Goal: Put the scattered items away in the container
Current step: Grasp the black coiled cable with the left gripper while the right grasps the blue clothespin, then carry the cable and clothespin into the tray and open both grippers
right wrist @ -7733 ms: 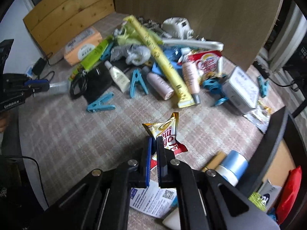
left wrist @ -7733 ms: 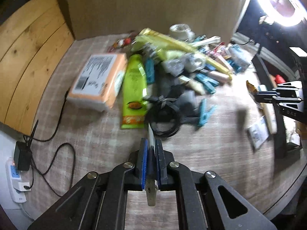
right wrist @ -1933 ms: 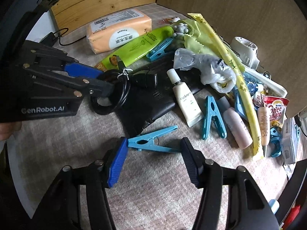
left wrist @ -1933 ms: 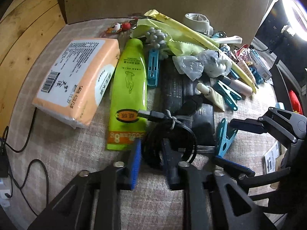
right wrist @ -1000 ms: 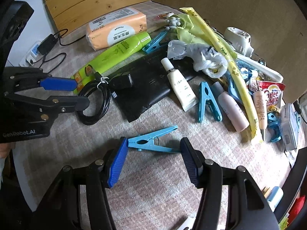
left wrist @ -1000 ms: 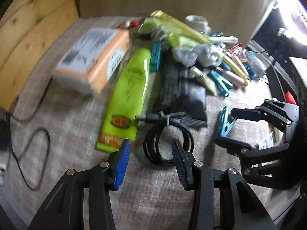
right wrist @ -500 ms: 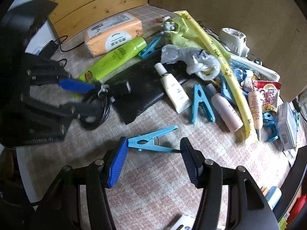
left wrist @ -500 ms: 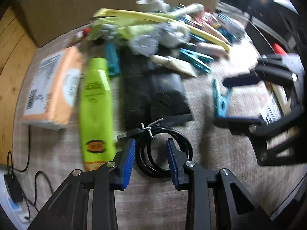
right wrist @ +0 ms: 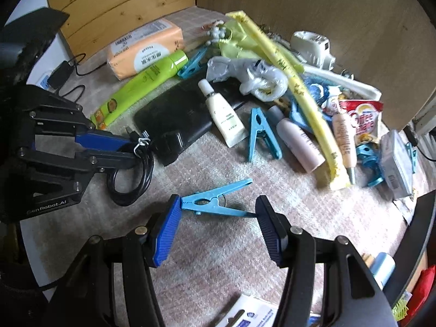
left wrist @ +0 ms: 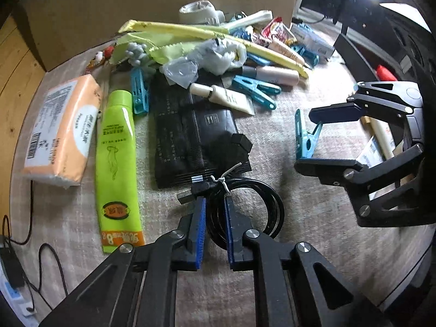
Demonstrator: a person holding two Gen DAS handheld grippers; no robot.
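left gripper closing on black cable coil | right gripper wide open, empty, straddling blue clothespin lying crosswise just right of coil

Container cut by frame edge; tissue pack print unreadable.

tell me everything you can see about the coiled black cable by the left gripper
The coiled black cable is a thin, glossy cord wound into a round multi-loop bundle, tied near the top with a white twist tie. A black plug end sticks out beside the tie. It lies flat on the checked tablecloth, its upper edge against a black pouch. The left gripper straddles the coil's left side, jaws closing on the strands.
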